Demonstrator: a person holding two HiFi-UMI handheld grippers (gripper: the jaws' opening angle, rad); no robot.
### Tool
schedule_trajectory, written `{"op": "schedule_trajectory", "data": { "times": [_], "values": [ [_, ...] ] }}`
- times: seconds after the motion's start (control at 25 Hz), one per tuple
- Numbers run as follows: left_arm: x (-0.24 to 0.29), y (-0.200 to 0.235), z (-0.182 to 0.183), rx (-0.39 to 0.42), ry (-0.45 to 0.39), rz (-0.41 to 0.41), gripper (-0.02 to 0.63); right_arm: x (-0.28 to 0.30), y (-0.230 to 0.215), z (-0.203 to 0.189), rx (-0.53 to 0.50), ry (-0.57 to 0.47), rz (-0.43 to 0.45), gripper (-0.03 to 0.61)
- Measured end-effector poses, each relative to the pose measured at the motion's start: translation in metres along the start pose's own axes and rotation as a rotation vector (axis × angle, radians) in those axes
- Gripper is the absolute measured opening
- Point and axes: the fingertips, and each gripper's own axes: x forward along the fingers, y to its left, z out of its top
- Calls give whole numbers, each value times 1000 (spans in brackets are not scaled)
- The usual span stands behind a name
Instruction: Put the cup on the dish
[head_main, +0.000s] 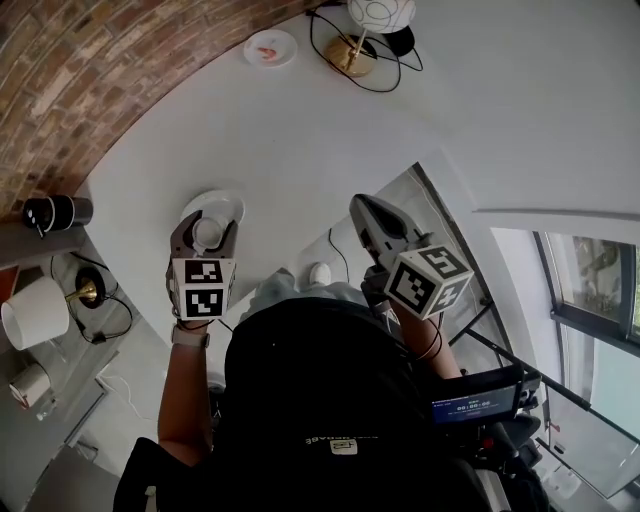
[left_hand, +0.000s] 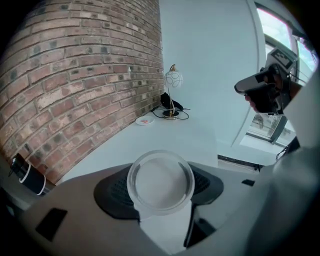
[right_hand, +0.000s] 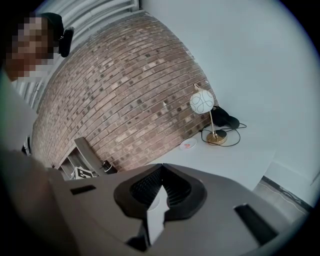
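Observation:
A translucent white cup (head_main: 210, 222) (left_hand: 160, 181) is clamped between the jaws of my left gripper (head_main: 207, 232) (left_hand: 161, 200), held in the air over the near left part of the white table (head_main: 300, 150). Its round rim faces the left gripper view's camera. The dish (head_main: 270, 48) (left_hand: 144, 120) (right_hand: 188, 144), a small white plate with a red mark, lies far off near the brick wall. Off to the right, my right gripper (head_main: 359, 206) (right_hand: 160, 192) is raised with its jaws shut and nothing between them.
A gold-footed lamp with a white globe (head_main: 375, 18) (left_hand: 172, 95) and black cables (head_main: 385, 62) stand just right of the dish. A black cylinder (head_main: 57, 212) and a second white-shaded lamp (head_main: 33, 312) are at the left, below the table. A window (head_main: 590, 290) is on the right.

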Motion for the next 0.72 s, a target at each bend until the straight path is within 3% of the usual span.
{"op": "schedule_trajectory", "data": {
  "times": [0.72],
  "values": [
    [71,27,-36,73,89,-54,265,17,2,-6,31,12,-134,3]
  ]
}}
